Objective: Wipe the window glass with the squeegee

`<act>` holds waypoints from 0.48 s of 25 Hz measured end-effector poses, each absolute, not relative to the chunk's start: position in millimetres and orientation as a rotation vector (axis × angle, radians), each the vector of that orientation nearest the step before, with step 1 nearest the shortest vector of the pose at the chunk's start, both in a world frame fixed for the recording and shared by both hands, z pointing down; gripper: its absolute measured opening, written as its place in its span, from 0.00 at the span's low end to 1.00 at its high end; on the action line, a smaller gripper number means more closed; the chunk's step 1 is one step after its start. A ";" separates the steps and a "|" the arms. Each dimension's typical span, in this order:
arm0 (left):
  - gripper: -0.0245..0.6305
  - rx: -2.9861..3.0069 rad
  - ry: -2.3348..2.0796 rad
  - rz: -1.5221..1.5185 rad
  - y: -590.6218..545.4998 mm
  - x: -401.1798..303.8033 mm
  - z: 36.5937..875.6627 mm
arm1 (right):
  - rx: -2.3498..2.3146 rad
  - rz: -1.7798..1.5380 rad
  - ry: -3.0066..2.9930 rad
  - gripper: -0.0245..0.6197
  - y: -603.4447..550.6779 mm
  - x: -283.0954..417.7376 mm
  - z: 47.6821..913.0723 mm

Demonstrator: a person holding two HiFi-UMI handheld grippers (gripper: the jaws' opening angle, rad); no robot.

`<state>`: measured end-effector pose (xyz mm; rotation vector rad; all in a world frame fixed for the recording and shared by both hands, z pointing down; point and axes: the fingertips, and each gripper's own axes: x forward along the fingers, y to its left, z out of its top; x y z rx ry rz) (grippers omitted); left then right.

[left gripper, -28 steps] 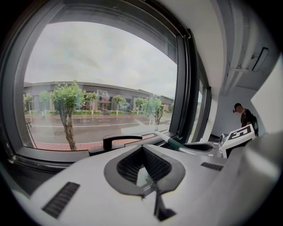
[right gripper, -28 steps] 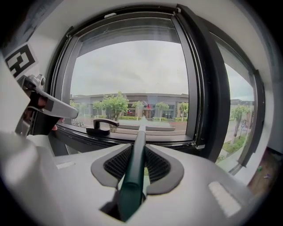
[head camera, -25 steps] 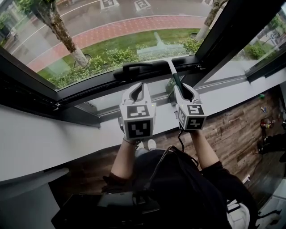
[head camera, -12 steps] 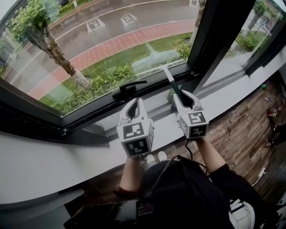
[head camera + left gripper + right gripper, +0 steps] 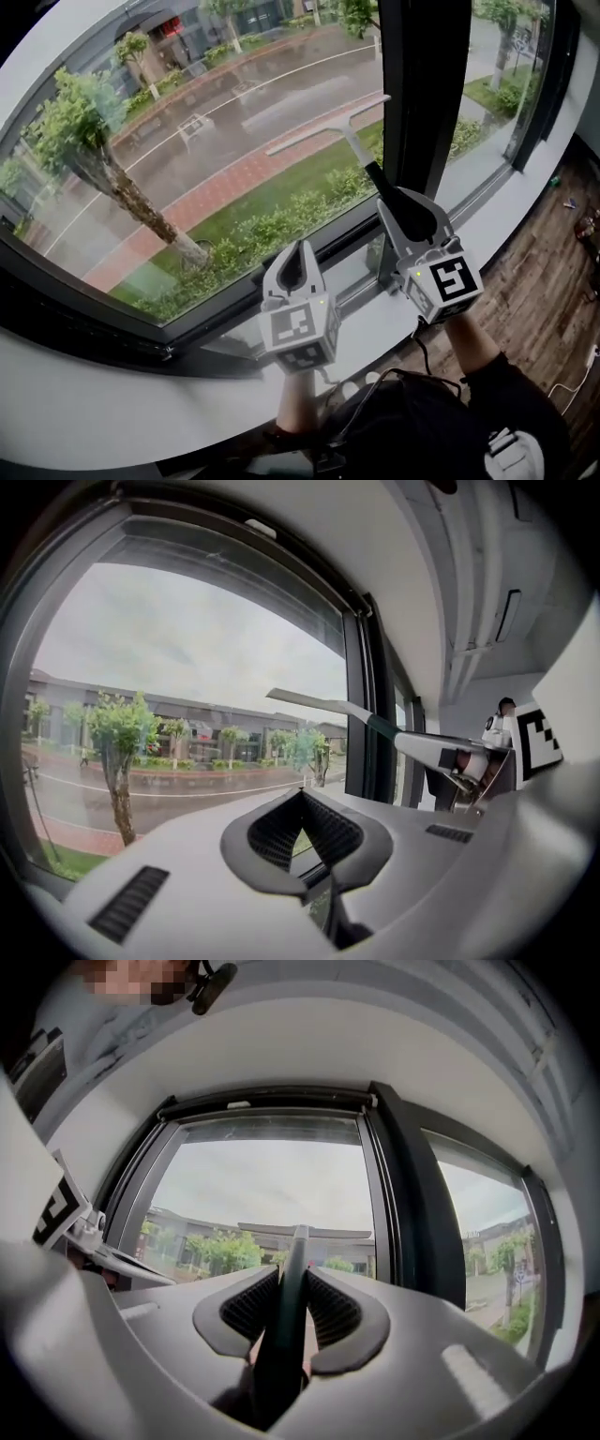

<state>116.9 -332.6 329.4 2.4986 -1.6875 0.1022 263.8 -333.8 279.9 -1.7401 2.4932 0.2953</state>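
The squeegee (image 5: pixel 330 129) has a long pale blade slanted across the window glass (image 5: pixel 187 122), high on the pane. Its dark green handle runs down into my right gripper (image 5: pixel 386 195), which is shut on it. In the right gripper view the handle (image 5: pixel 289 1307) sits clamped between the jaws of the right gripper (image 5: pixel 292 1274). My left gripper (image 5: pixel 293 248) hangs lower, near the bottom frame, shut with nothing in it. From the left gripper (image 5: pixel 300 794) view, the squeegee (image 5: pixel 319 703) and the right gripper (image 5: pixel 450 752) show to the right. I cannot tell whether the blade touches the glass.
A thick black mullion (image 5: pixel 412 84) stands just right of the squeegee, with a second pane beyond it. The white sill (image 5: pixel 94 412) runs below the black bottom frame (image 5: pixel 112 323). Wooden floor (image 5: pixel 534 272) lies at the right. Outside are trees, lawn and a wet road.
My right gripper has lifted the squeegee from the bottom frame to high on the pane. The left gripper rose slightly, and the head view tilted upward.
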 end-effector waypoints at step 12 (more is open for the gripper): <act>0.04 2.725 -1.726 -0.028 -351.9 156.4 220.5 | -1.597 0.495 2.280 0.19 -351.8 289.5 129.0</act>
